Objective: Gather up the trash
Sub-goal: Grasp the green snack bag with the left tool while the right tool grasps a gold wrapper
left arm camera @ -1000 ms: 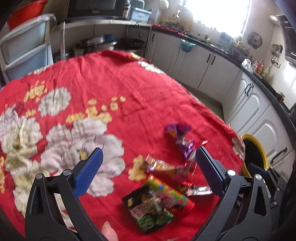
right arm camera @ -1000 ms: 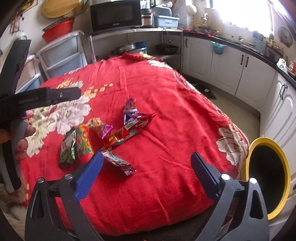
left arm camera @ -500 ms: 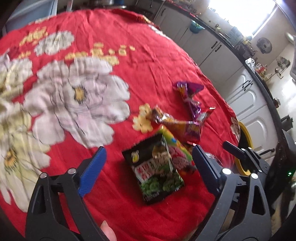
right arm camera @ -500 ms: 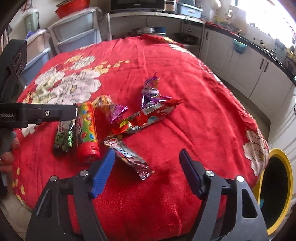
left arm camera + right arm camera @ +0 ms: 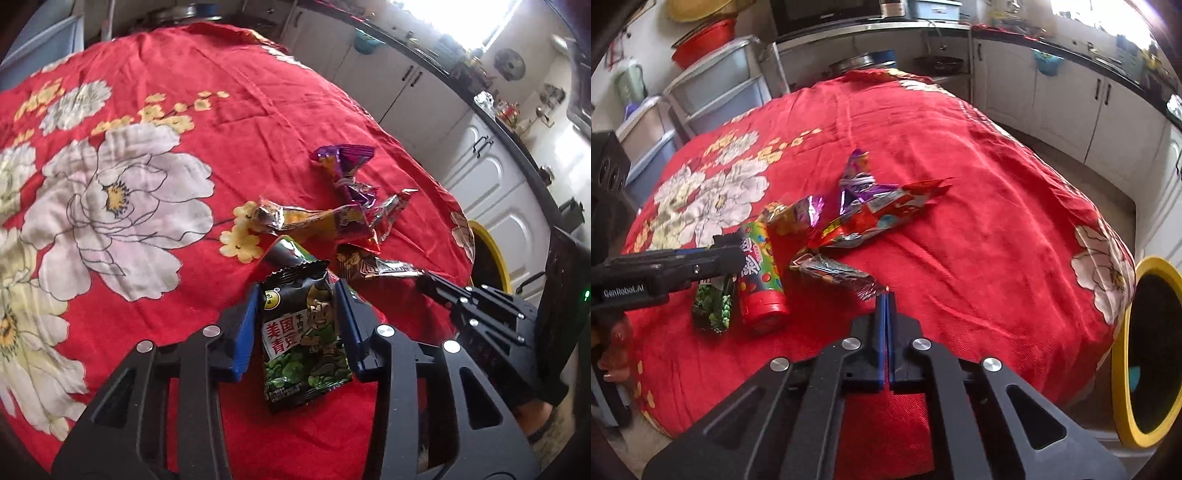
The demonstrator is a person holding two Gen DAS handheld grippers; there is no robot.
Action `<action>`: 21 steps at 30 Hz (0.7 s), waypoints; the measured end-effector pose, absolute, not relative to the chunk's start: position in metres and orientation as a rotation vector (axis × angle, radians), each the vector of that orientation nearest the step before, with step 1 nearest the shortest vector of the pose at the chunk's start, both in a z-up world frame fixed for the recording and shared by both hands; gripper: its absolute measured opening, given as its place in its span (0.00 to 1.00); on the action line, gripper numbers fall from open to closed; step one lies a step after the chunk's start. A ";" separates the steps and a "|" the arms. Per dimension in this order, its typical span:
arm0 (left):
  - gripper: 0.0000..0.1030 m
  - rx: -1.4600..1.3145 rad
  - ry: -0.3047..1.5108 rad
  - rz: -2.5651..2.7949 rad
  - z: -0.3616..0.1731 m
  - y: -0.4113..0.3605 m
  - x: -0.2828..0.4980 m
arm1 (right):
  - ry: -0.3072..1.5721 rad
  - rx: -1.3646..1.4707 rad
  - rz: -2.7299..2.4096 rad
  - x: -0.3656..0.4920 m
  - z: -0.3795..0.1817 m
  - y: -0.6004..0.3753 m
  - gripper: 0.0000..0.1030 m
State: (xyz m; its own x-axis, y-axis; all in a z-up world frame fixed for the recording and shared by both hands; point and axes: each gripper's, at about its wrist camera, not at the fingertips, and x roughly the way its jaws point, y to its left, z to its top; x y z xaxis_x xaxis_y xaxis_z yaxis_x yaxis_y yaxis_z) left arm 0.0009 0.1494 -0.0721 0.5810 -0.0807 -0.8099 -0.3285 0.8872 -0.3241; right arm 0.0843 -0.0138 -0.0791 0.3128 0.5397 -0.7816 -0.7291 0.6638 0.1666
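Trash: wrappers and a tube in a loose heap on the near right part of the table, all close together.
Table (image 5: pixel 960 155): round, red flowered cloth; largest thing in view.
Bin (image 5: pixel 1123 369): yellow rim, dark inside, on the floor just off the table's right edge, right of the right gripper.
Tube (image 5: pixel 761 273): red cap toward the camera, lying flat beside the pea bag.
Pea bag (image 5: pixel 303 339): green-black, long axis running along the left gripper's fingers, straight ahead between them.
Left gripper (image 5: pixel 297 299): blue pads closed against both long edges of the pea bag; bag seems pinched.
Silver wrapper (image 5: pixel 834 273): long axis slanting left-and-away; near end at the right gripper's tips.
Right gripper (image 5: pixel 885 295): pads pressed together; whether they nip the wrapper's crimped end, cannot tell.
Nearer: left to the bag, right to the wrapper and bin.
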 end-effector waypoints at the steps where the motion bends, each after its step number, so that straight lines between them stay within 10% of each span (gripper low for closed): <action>1: 0.28 -0.476 0.950 0.147 -0.072 0.149 0.002 | 0.936 -0.232 0.853 0.085 -0.079 -0.016 0.01; 5: 0.24 -0.465 0.953 0.131 -0.071 0.148 -0.001 | 0.926 -0.258 0.867 0.082 -0.075 -0.018 0.02; 9: 0.21 -0.476 0.959 0.118 -0.070 0.150 -0.005 | 0.884 -0.307 0.863 0.077 -0.067 -0.020 0.43; 19: 0.20 -0.479 0.900 0.104 -0.048 0.154 -0.009 | 0.813 -0.562 0.926 0.072 -0.076 0.021 0.46; 21: 0.20 -0.475 0.889 0.102 -0.043 0.155 -0.008 | 0.812 -0.596 0.952 0.071 -0.080 0.030 0.30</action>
State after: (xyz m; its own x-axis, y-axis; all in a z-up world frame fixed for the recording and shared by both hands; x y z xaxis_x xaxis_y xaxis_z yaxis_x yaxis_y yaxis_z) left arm -0.0080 0.1547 -0.0432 0.6326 -0.1085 -0.7669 -0.2788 0.8918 -0.3562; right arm 0.0712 0.0296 -0.0796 0.3348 0.4700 -0.8167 -0.8808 0.4640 -0.0941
